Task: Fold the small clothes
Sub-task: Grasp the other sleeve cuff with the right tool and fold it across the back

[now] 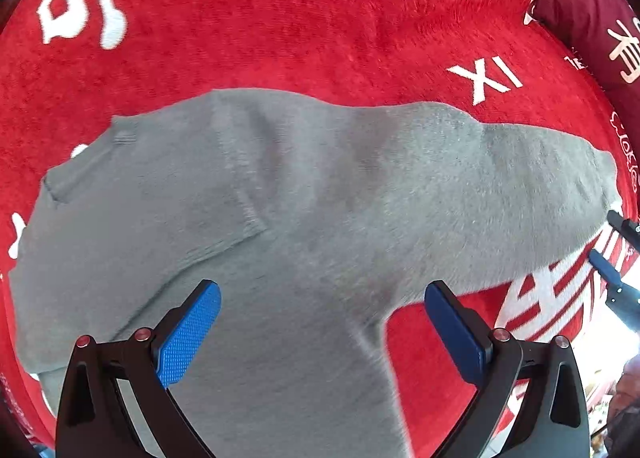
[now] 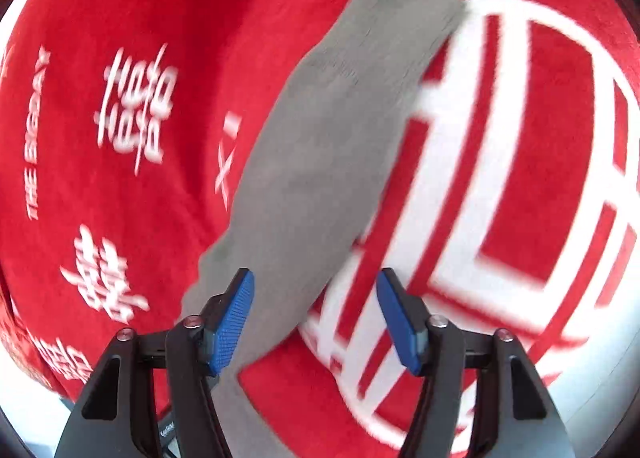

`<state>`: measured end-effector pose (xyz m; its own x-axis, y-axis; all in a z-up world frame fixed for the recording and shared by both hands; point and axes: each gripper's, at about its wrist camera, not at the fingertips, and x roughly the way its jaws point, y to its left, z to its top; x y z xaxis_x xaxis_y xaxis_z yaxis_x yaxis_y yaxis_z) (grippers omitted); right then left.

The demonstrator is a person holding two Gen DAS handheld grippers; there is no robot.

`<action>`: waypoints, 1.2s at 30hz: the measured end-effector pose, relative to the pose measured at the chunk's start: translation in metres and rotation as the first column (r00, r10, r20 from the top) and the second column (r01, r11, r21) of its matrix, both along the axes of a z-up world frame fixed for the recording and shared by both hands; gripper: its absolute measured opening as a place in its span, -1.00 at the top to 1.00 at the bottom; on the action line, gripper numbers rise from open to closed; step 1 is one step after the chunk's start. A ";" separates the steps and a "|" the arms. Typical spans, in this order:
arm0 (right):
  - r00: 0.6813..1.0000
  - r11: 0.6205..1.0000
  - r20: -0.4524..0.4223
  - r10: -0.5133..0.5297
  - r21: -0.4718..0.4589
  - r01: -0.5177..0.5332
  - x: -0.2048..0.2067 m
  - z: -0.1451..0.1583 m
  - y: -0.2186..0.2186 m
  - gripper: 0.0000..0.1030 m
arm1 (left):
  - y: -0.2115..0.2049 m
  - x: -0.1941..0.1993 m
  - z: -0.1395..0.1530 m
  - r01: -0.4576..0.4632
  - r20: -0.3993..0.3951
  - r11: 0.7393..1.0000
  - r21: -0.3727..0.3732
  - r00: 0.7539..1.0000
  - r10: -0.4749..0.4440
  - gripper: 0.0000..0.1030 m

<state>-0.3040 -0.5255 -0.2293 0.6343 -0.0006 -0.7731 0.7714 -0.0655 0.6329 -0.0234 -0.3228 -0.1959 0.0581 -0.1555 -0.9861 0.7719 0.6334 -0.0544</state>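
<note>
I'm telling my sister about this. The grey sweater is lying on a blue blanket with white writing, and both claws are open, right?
Almost. The blanket is red, not blue, as the left wrist view shows. The rest holds: the grey sweater lies on it, it has white writing, and the left claw and right claw are both open.

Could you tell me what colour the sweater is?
The sweater is plain grey, clearest in the left wrist view.

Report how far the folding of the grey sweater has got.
Done: one sleeve appears already folded across the grey sweater, which lies on the red blanket. In hand: nothing; the left gripper and right gripper are both open above the fabric. Left: the other sleeve stretches out unfolded, and the body is not yet folded.
</note>
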 end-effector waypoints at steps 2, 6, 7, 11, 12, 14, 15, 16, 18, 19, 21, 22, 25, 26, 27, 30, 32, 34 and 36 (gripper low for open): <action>1.000 1.000 0.016 -0.011 -0.020 0.012 0.001 0.001 -0.011 -0.21 | -0.007 -0.004 -0.005 -0.005 -0.004 1.000 0.009 1.000 0.005 -0.98; 0.999 0.999 0.046 -0.010 -0.041 0.012 0.005 -0.001 -0.029 -0.21 | -0.019 -0.015 -0.009 0.005 -0.002 1.000 0.016 1.000 -0.005 -0.98; 0.998 0.999 0.055 -0.015 -0.042 0.017 0.008 -0.002 -0.032 -0.21 | -0.024 -0.018 -0.009 0.010 0.006 1.000 0.011 1.000 -0.010 -0.98; 0.993 1.000 0.112 -0.025 -0.006 0.026 0.014 -0.007 -0.040 0.86 | -0.038 -0.023 -0.002 0.009 0.106 1.000 0.006 0.994 -0.010 -0.98; 0.988 1.000 0.151 -0.029 0.010 0.028 0.016 -0.008 -0.040 0.86 | -0.040 -0.023 -0.004 0.002 0.119 1.000 0.012 0.993 -0.003 -0.98; 0.978 1.000 0.206 -0.021 0.004 0.020 0.020 -0.002 -0.038 0.86 | -0.045 -0.022 -0.012 -0.019 0.127 0.999 0.029 0.992 0.015 -0.98; 0.972 1.000 0.235 -0.016 0.002 0.016 0.022 0.001 -0.037 0.86 | -0.046 -0.021 -0.018 -0.031 0.125 0.999 0.044 0.992 0.025 -0.98; 0.958 1.000 0.286 -0.007 0.002 0.006 0.027 0.007 -0.036 0.86 | -0.049 -0.021 -0.025 -0.035 0.115 0.998 0.061 0.993 0.028 -0.98; 0.931 1.000 0.365 0.020 -0.002 -0.020 0.038 0.017 -0.033 0.86 | -0.053 -0.027 -0.032 -0.002 0.143 0.997 0.081 0.990 -0.009 -0.98; 0.914 0.999 0.404 0.044 -0.012 -0.042 0.046 0.024 -0.031 0.86 | -0.057 -0.031 -0.033 0.023 0.151 0.997 0.075 0.988 -0.034 -0.98; 0.888 0.996 0.451 0.093 -0.036 -0.086 0.063 0.038 -0.028 0.86 | -0.063 -0.036 -0.034 0.069 0.143 0.995 0.075 0.987 -0.079 -0.98; 0.876 0.993 0.468 0.119 -0.047 -0.110 0.073 0.045 -0.025 0.86 | -0.063 -0.035 -0.034 0.075 0.133 0.994 0.074 0.987 -0.085 -0.98; 0.837 0.979 0.509 0.199 -0.078 -0.186 0.110 0.063 -0.013 0.86 | -0.053 -0.023 -0.022 0.043 0.081 0.999 0.012 0.996 -0.043 -0.98; 0.823 0.974 0.522 0.223 -0.089 -0.208 0.122 0.068 -0.008 0.86 | -0.042 -0.016 -0.012 0.008 0.062 0.999 -0.036 0.998 -0.006 -0.98; 0.810 0.967 0.531 0.250 -0.101 -0.232 0.135 0.074 -0.002 0.86 | -0.034 -0.011 -0.006 -0.010 0.059 0.998 -0.057 0.998 0.013 -0.98; 0.769 0.935 0.535 0.350 -0.148 -0.322 0.176 0.088 0.023 0.86 | 0.006 0.009 0.015 -0.054 0.080 0.992 -0.115 0.995 0.063 -0.98; 0.740 0.902 0.521 0.426 -0.180 -0.393 0.207 0.095 0.045 0.86 | 0.040 0.029 0.026 -0.084 0.103 0.988 -0.126 0.990 0.097 -0.98; 0.702 0.865 0.515 0.492 -0.196 -0.463 0.240 0.097 0.071 0.86 | 0.073 0.047 0.030 -0.125 0.127 0.985 -0.117 0.982 0.140 -0.98; 0.665 0.818 0.492 0.562 -0.210 -0.536 0.271 0.095 0.102 0.86 | 0.112 0.065 0.031 -0.172 0.146 0.980 -0.100 0.972 0.186 -0.98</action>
<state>-0.0326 -0.4230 -0.1348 0.8245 0.4518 -0.3406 0.2185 0.3009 0.9283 0.0418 -0.2112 -0.1647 0.2425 -0.2122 -0.9467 0.6498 0.7601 -0.0040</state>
